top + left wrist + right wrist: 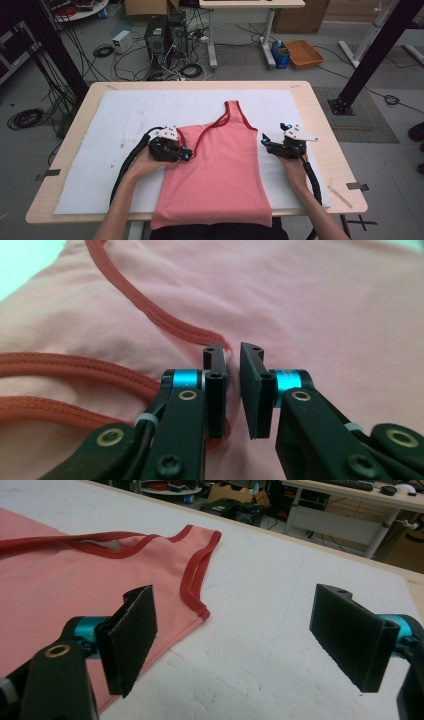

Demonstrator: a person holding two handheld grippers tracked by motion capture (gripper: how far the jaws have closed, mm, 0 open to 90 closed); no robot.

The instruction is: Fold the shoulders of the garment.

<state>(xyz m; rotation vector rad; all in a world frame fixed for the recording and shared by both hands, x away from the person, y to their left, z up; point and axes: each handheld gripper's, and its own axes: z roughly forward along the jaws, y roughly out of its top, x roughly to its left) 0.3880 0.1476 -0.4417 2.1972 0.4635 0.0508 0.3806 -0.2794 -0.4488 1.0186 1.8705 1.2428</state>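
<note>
The pink tank top [212, 170] lies flat on the white sheet [100, 150] in the middle of the desk [65, 125], hem hanging over the near edge and one strap folded across the chest, so it looks laid out for folding. The left gripper [186, 154] rests low on the top's left side with jaws nearly together, a thin gap showing and the red trim [165, 322] at their tips; whether they pinch cloth I cannot tell. The right gripper [264, 138] waits beside the top's right edge, hand low on the sheet, jaws wide and empty.
</note>
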